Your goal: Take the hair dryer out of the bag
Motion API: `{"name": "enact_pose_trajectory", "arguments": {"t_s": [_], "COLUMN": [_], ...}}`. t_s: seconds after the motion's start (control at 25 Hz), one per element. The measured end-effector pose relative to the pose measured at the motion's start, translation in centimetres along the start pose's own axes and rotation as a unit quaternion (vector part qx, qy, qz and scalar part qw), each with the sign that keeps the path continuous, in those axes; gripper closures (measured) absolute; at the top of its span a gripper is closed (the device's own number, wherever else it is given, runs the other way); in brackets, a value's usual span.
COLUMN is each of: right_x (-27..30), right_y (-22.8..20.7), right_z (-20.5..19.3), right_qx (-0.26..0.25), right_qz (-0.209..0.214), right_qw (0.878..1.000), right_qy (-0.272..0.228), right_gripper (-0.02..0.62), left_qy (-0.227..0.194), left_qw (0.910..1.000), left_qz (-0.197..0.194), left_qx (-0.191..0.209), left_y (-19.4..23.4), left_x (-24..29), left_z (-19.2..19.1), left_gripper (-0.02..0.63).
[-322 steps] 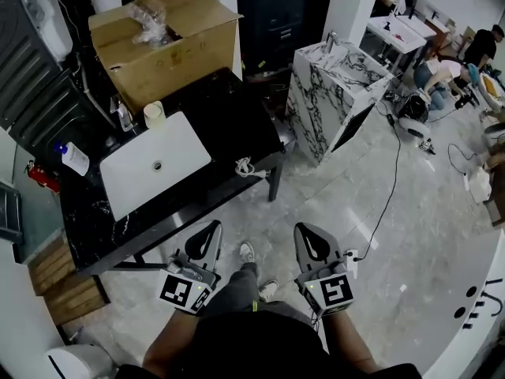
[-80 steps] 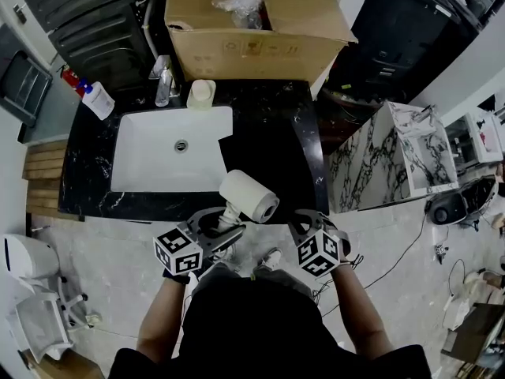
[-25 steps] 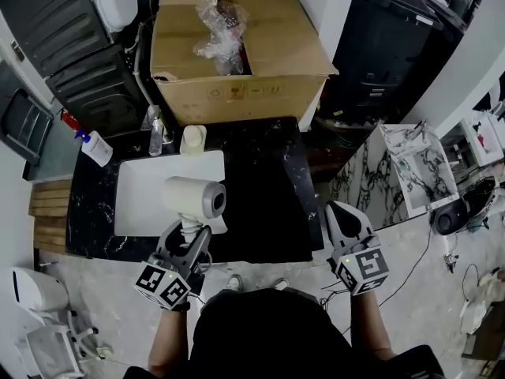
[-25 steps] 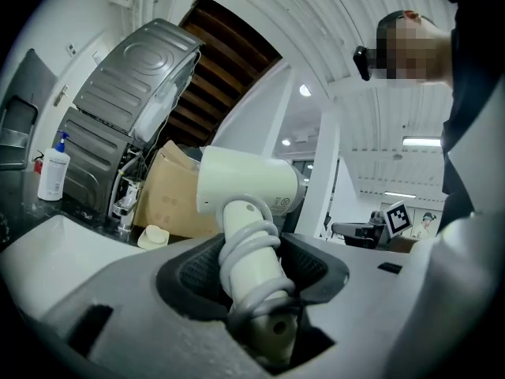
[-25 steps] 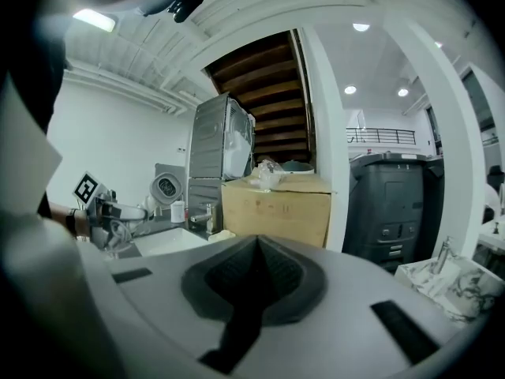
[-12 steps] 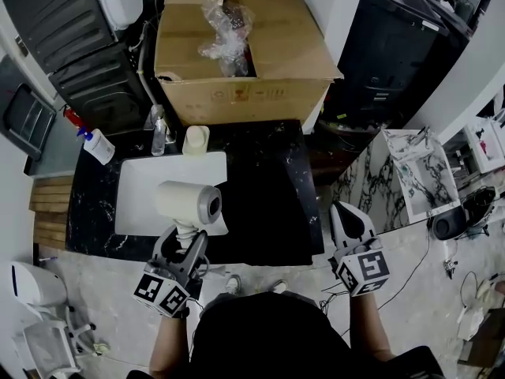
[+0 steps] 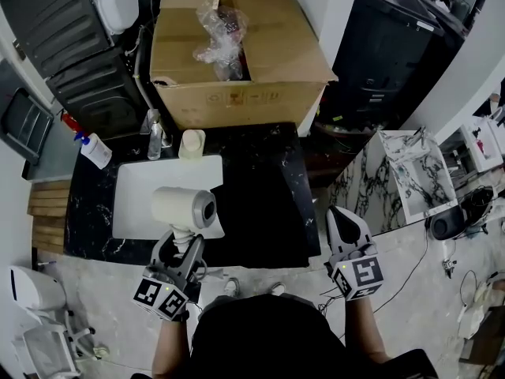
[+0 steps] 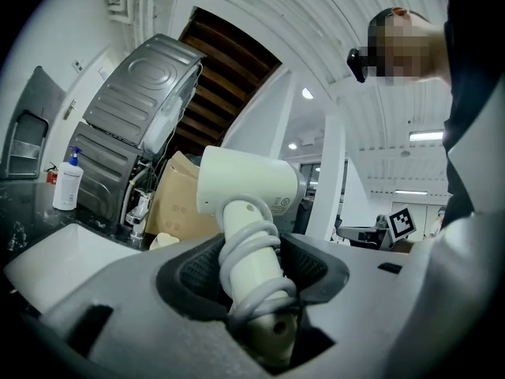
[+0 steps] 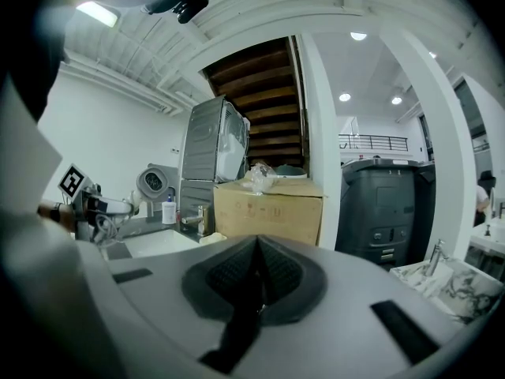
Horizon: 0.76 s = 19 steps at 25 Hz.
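A white hair dryer point(image 7: 183, 208) with its cord wound round the handle stands upright in my left gripper point(image 7: 183, 247), which is shut on the handle. It hangs over the front edge of the white sink point(image 7: 142, 181). In the left gripper view the hair dryer point(image 8: 248, 188) rises between the pads, and the left gripper point(image 8: 252, 271) clamps the corded handle. My right gripper point(image 7: 341, 221) is held off the counter's right front corner, shut and empty. The right gripper view shows the right gripper point(image 9: 256, 271) with its pads together and the hair dryer point(image 9: 151, 183) far to the left.
A black marble counter point(image 7: 264, 204) carries the sink, a tap point(image 7: 155, 133), a cup point(image 7: 191, 142) and a soap bottle point(image 7: 95, 150). Behind stands a cardboard box point(image 7: 260, 61) with crumpled clear plastic point(image 7: 221, 30) on top. A marble-patterned cabinet point(image 7: 410, 180) stands at the right.
In the earliest frame both grippers were empty; since then the left one holds the hair dryer and has carried it left to the sink. Over the last second it barely moved.
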State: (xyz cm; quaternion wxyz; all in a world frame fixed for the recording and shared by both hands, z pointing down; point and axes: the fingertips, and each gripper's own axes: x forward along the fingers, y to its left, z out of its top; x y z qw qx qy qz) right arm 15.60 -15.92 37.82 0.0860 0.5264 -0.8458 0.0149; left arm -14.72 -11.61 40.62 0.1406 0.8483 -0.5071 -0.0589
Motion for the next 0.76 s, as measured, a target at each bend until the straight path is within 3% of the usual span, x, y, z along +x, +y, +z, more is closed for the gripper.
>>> {"name": "enact_pose_trajectory", "arguments": {"t_s": [0.76], "right_x": [0.5], "right_y": [2.2], "right_z": [-0.6], "right_qx": [0.002], "right_qz": [0.025], "right_qw": [1.000], "right_qy": [-0.001], "right_gripper": [0.583], "left_qy": [-0.001], "left_qw": [0.9999], "left_qz": [0.010], "left_qx": [0.006], "left_y": [0.0], "left_x": [-1.4], "left_z": [0.5], "left_gripper": [0.382]}}
